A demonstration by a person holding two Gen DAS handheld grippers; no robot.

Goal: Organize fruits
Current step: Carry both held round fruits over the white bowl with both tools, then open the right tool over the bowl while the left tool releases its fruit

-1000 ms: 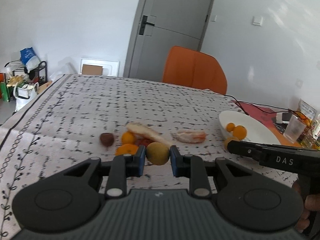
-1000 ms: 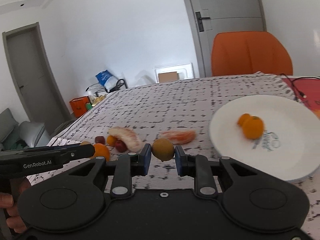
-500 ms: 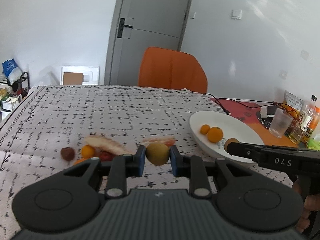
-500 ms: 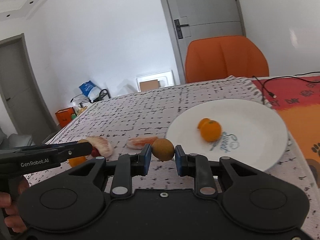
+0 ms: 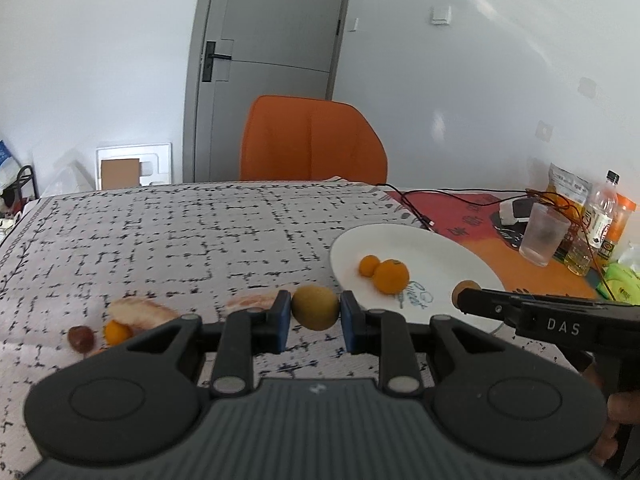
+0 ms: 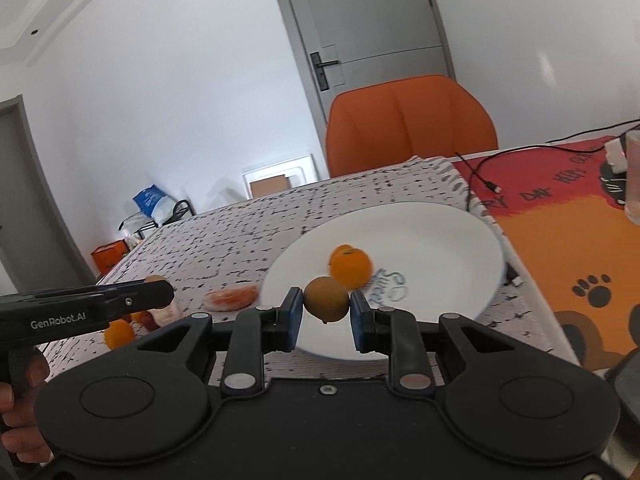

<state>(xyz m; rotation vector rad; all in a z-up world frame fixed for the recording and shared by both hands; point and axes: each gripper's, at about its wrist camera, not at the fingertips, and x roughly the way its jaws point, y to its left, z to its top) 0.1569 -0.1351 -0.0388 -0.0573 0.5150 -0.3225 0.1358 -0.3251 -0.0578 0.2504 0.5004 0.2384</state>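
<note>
oranges (image 5: pixel 391 276) on plate (image 5: pixel 436 248), chair (image 5: pixel 312 140) behind table (image 5: pixel 180 232)

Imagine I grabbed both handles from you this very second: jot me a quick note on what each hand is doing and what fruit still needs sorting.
Left tongs: shut on a brownish-green fruit, held above the tablecloth just short of the white plate.
Right tongs: shut on a second brownish-green fruit, held over the plate's near rim.
Done: two oranges lie on the plate.
Left: set both held fruits on the plate, then probably fetch what lies on the cloth to the left: two peeled citrus pieces, a small orange and a dark red fruit.
</note>
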